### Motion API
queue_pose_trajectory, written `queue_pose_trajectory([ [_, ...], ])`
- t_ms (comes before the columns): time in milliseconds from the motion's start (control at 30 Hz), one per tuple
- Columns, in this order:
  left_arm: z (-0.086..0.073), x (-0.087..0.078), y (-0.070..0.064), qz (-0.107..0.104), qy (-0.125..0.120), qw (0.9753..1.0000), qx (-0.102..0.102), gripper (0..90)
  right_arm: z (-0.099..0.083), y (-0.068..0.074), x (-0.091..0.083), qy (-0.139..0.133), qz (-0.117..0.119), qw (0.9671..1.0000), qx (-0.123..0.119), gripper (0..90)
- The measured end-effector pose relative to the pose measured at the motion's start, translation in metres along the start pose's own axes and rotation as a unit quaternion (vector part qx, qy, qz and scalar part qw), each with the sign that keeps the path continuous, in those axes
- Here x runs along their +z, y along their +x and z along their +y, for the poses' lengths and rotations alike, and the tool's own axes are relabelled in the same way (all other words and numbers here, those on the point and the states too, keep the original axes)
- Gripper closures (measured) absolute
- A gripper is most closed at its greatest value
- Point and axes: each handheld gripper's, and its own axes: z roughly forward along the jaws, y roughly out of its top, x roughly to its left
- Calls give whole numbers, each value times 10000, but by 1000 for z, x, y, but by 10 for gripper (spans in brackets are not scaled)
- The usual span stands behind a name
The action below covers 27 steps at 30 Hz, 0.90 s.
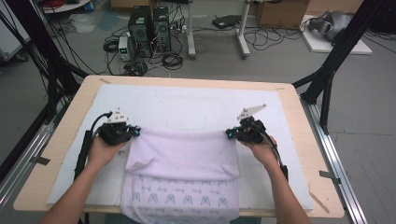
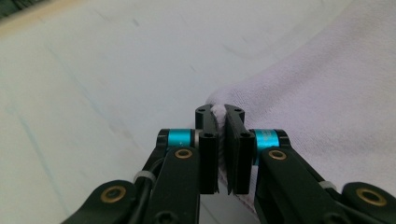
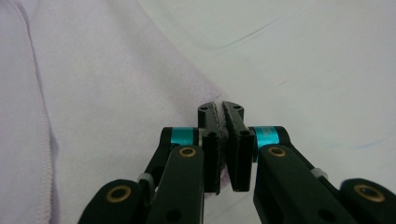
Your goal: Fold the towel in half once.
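A pale lilac towel (image 1: 184, 154) lies on the white mat (image 1: 187, 105) that covers the tabletop (image 1: 70, 135), its near end hanging over the edge closest to the person and showing a small blue printed pattern. The upper layer is folded over, and the fold's far edge runs straight between the two grippers.

The left gripper (image 1: 134, 131) sits at the towel's far left corner, its jaws clamped together on a pinch of the cloth; in the left gripper view (image 2: 219, 119) a small tuft of terry pokes out between the jaw tips. The right gripper (image 1: 229, 133) holds the far right corner the same way, its jaws closed on the fabric edge in the right gripper view (image 3: 222, 116).

Both grips look shallow, right at the corner tips. If the hands pull apart too hard or lift unevenly, one corner could slip free and the fold would collapse on that side. The overhanging near end adds weight, so a quick drag away from the person may skew the towel or pull the layers out of line.
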Motion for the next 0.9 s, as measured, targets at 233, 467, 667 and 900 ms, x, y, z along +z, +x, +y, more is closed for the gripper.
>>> queue_pose_trajectory([
  [233,85,0,42,563,-381,9977,-63,847,64,-46,-31,-389,-563,9976,124,865],
  [467,120,-7,60,658,-323,9971,-229,733,102,-66,-52,-765,-795,9936,224,645],
  [667,64,-2,61,249,-73,9986,-454,642,64,-61,-30,-528,-385,9968,468,584],
  [900,21,2,34,-264,-61,9992,-307,574,27,-43,-15,-335,-121,9976,590,558],
])
